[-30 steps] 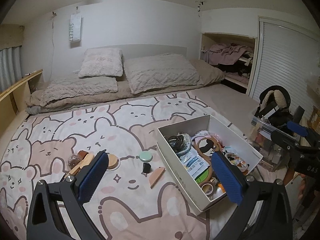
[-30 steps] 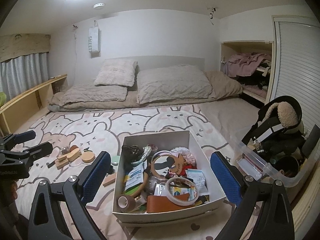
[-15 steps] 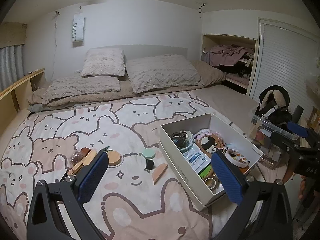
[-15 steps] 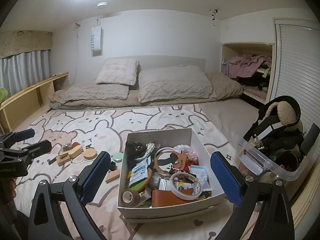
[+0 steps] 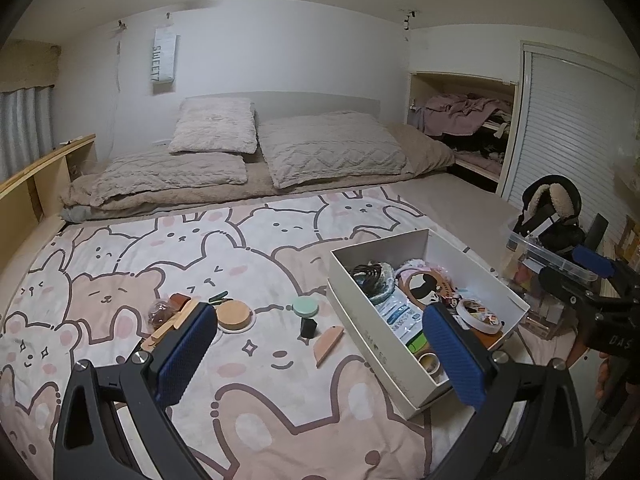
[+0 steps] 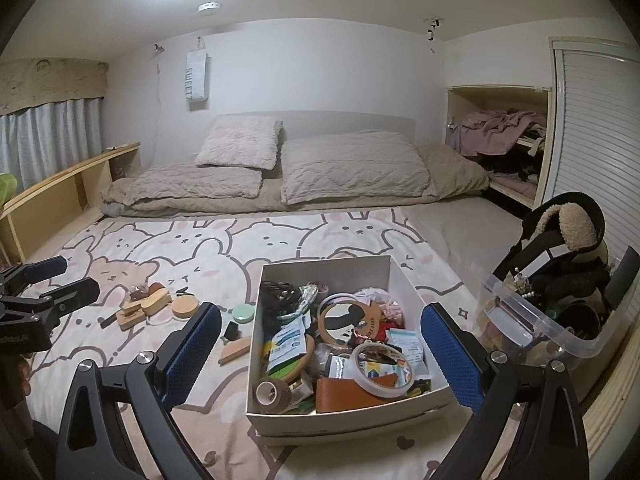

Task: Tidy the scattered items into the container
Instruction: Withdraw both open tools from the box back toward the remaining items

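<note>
Hovering wide-jawed: left gripper (image 5: 320, 356), right gripper (image 6: 320, 354)

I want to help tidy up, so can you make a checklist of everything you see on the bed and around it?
Surface: bunny blanket spread flat on the bed.
Job's things: white box already quite full; still out on the blanket are a green round lid, small black cube, wooden wedge, round wooden disc and a wooden pile.
Clutter: clear bin with a black bag, beside the box.
Grippers: left gripper and right gripper both open, holding nothing.
Cables: nothing seen.
Surroundings: pillows, curtain, open closet with clothes.
</note>
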### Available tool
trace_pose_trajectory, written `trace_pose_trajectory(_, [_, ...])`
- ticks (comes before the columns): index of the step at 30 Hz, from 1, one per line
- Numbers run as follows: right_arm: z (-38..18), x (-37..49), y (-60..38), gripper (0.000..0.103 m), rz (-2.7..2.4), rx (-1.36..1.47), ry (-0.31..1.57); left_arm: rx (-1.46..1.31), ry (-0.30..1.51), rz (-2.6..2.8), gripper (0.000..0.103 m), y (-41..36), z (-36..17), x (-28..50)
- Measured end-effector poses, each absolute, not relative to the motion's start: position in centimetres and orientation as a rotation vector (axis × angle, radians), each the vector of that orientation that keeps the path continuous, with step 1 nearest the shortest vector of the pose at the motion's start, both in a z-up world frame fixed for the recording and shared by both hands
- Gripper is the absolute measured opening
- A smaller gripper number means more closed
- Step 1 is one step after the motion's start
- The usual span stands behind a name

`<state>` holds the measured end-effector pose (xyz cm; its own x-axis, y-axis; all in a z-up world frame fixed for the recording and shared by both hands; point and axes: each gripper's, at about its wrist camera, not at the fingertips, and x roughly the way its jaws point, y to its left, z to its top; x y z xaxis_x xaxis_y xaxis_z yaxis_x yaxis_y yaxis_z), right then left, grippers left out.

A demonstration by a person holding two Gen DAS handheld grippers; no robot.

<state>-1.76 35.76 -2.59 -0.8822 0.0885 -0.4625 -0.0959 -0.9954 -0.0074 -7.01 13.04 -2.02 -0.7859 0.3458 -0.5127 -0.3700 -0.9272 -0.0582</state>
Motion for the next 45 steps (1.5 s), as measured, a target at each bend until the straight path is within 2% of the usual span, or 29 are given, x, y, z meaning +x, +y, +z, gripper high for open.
trace_pose_trajectory(23, [-2.7,-5.4,30.4,0.1,3.045,-0.747,0.011,-0.744,0.023,2.781,0.103,6.8,-2.4,-9.1])
trace_pose_trajectory(45, [-1.5,-10.7,24.5,0.1,3.194,-0.701,0.022,-0.652,-0.02,2.897,0.103,-0.3,0.0,-12.9])
